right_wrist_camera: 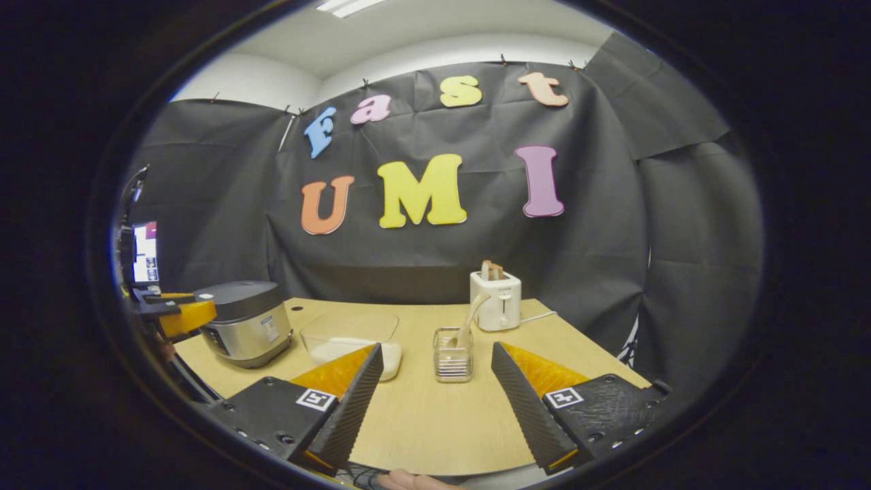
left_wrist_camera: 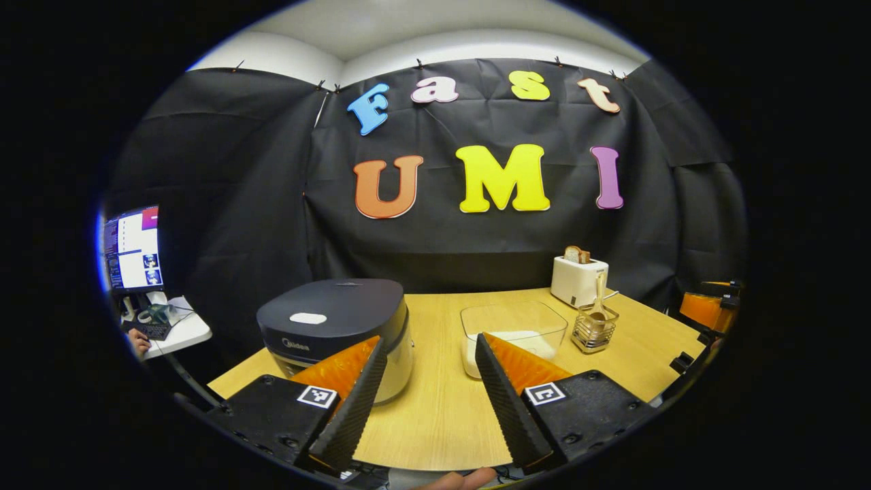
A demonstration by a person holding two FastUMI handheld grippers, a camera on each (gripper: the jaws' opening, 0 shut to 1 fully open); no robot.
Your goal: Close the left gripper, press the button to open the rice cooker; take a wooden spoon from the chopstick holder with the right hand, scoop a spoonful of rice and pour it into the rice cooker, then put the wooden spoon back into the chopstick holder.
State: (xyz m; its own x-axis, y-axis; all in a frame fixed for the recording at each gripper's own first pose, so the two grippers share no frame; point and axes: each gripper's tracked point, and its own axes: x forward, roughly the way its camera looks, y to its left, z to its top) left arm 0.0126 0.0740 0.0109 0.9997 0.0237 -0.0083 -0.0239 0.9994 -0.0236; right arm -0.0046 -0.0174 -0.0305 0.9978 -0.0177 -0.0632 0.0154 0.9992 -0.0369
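Both grippers hover wide open: left gripper [left_wrist_camera: 430, 348] near the closed dark-lidded rice cooker [left_wrist_camera: 337, 323], right gripper [right_wrist_camera: 435, 359] before the pale wooden spoon [right_wrist_camera: 471, 317].

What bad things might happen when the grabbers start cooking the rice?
1. The left gripper is open; the task wants it closed before pressing the rice cooker button, so an open finger might slip off.
2. The wooden spoon leans in a light chopstick holder; pulling it out at an angle may tip the holder.
3. The rice container sits apart from the cooker, so rice may spill on the table on the way.
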